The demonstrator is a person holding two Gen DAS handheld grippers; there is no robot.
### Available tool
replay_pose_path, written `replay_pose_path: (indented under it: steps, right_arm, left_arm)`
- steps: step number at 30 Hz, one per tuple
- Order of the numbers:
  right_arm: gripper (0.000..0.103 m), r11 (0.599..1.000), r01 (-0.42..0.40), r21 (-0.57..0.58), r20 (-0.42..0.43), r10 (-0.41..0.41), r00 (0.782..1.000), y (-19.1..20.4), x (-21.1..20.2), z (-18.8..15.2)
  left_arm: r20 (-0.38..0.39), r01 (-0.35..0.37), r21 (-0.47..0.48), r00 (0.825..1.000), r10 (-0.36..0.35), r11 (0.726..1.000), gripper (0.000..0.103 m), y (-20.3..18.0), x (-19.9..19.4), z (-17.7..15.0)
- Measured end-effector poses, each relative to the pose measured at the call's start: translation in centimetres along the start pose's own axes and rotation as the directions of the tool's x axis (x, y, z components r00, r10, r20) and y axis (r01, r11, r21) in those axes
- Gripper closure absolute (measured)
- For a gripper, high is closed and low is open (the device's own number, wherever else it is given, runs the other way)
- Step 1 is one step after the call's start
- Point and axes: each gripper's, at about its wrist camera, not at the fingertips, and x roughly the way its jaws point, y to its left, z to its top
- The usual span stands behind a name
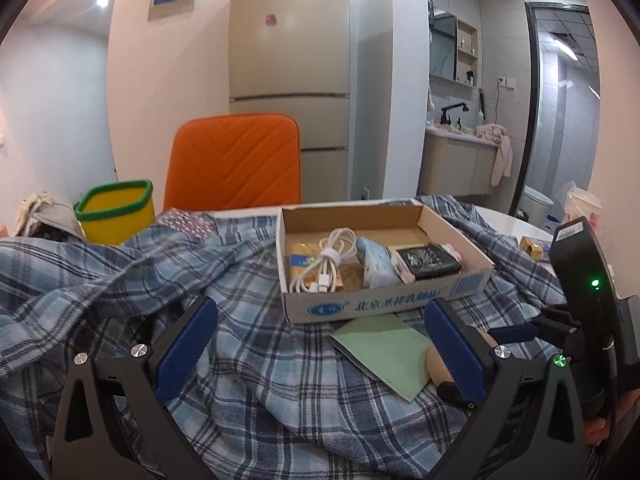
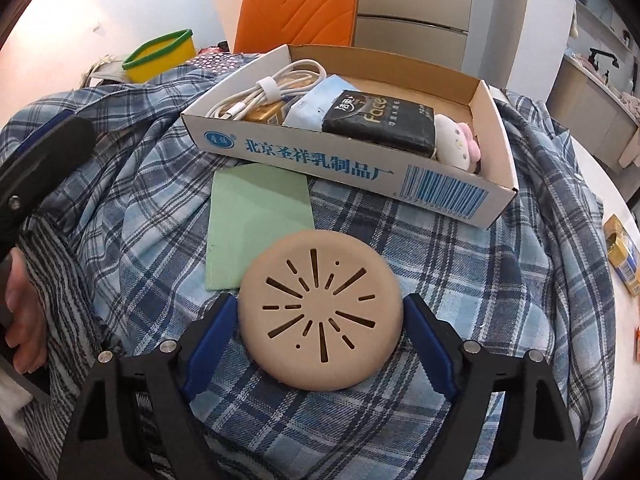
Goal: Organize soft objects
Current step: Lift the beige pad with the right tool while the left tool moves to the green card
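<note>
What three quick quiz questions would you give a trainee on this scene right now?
1. True or false: the white cable lies inside the cardboard box.
2. Pick one: what sits between the fingers of the right gripper? A) a tissue pack B) the beige slotted disc C) a yellow bin
3. Fill in: the green card lies on the ____ cloth.

Key: 1 true. 2 B. 3 plaid: it lies on the blue plaid cloth, just in front of the box.
</note>
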Motion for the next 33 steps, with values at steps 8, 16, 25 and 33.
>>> replay_pose_path:
  steps: [8, 16, 25, 33]
  right_arm:
    - [0.022, 0.997, 0.049, 0.058, 0.186, -0.059, 0.981, -1.0, -4.0, -0.7]
    - [0.022, 0.922, 0.117, 0.368, 0.330, -0.248, 0.911, -6.2, -8.5, -2.0]
    - [0.022, 0.876, 0.179, 0.447, 0.320, -0.343, 0.883, -7.7, -9.5, -2.4]
    - [0.021, 0.869, 0.222, 0.442, 0.323, -0.385, 0.865, -7.1, -9.7, -2.7]
  left_arm:
    - [-0.164, 0.047, -0.009, 0.985, -0.048, 0.999, 0.000, -1.2, 1.8, 0.6]
    - [-0.457, -0.027, -0.265, 0.883, -0.101, 0.964, 0.016, -2.3, 7.2, 1.7]
    - [-0.554, -0.130, -0.349, 0.827, -0.093, 0.928, 0.016, -4.2, 10.8, 0.8]
    - [-0.574, -0.197, -0.281, 0.819, 0.000, 0.939, 0.016, -5.3, 12.1, 0.5]
